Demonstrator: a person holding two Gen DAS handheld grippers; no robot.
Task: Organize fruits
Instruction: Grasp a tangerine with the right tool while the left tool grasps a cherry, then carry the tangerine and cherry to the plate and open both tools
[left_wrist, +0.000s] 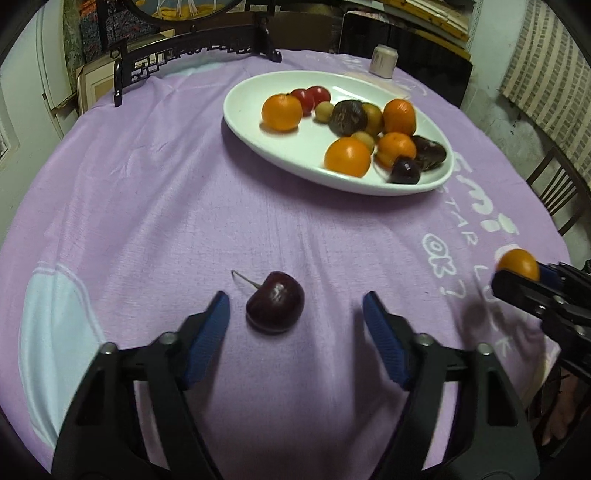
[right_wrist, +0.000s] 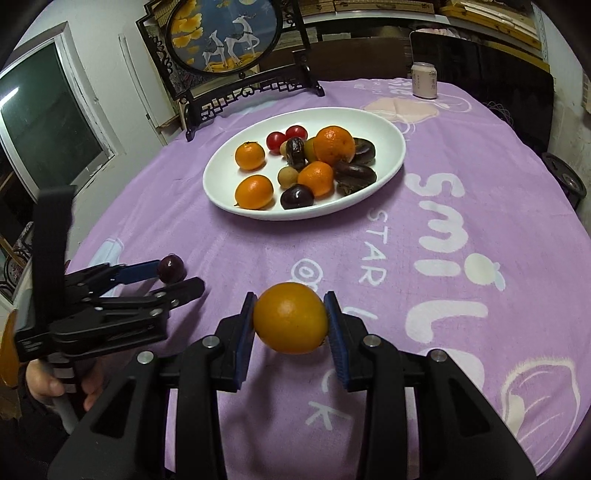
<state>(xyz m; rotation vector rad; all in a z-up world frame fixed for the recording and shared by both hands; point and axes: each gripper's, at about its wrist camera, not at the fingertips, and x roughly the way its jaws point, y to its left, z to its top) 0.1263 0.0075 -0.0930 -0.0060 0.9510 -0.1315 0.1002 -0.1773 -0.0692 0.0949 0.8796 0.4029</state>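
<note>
A dark red cherry (left_wrist: 275, 307) with a stem lies on the purple tablecloth (left_wrist: 184, 184) between the fingers of my left gripper (left_wrist: 296, 314), which is open around it without touching. It also shows in the right wrist view (right_wrist: 171, 268), beside the left gripper (right_wrist: 173, 278). My right gripper (right_wrist: 290, 319) is shut on an orange (right_wrist: 290, 317) and holds it just above the cloth; the orange also shows in the left wrist view (left_wrist: 518, 264). A white oval plate (left_wrist: 251, 127) (right_wrist: 391, 162) farther back holds several oranges, dark fruits and red tomatoes.
A pale drink can (right_wrist: 424, 80) stands behind the plate. A dark carved stand with a round deer picture (right_wrist: 221, 33) sits at the table's far left edge. A wooden chair (left_wrist: 557, 192) stands at the right.
</note>
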